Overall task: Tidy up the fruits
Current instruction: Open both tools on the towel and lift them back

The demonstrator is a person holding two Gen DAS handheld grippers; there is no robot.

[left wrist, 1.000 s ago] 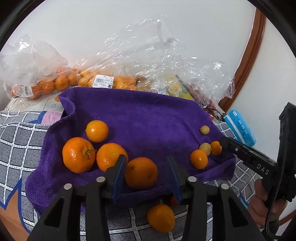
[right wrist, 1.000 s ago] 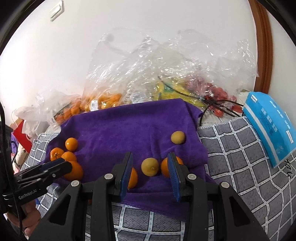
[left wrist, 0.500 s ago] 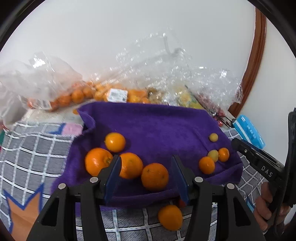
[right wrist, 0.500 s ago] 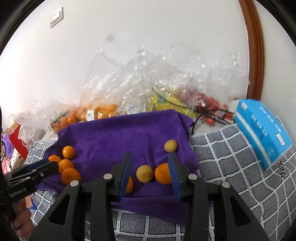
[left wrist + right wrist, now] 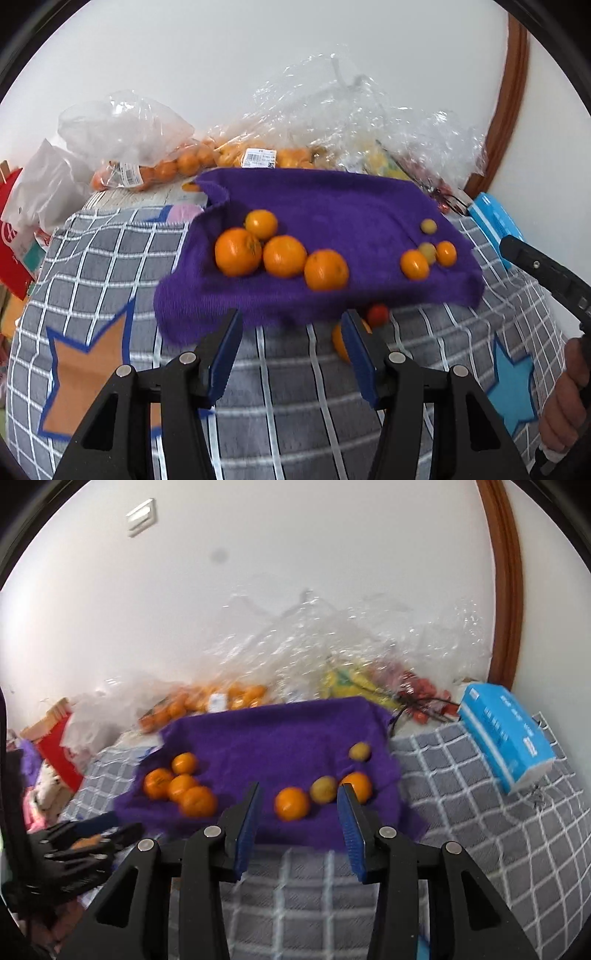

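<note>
A purple towel (image 5: 332, 218) lies on a grey checked cover. On its left sit several large oranges (image 5: 284, 256), also in the right wrist view (image 5: 197, 801). On its right lie small oranges (image 5: 414, 264) and yellowish fruits (image 5: 428, 226), also in the right wrist view (image 5: 291, 804). An orange (image 5: 340, 343) and a red fruit (image 5: 377, 314) lie on the cover in front of the towel. My left gripper (image 5: 291, 354) is open and empty, short of the towel. My right gripper (image 5: 297, 823) is open and empty, before the small fruits.
Clear plastic bags of oranges (image 5: 184, 162) and other fruit (image 5: 343, 679) pile against the white wall behind the towel. A blue tissue box (image 5: 506, 734) lies at the right. A red bag (image 5: 14, 243) stands at the left edge.
Both grippers have pulled back and up from the towel. The orange that sat between the left fingers now lies well ahead of them. Both stayed open.
</note>
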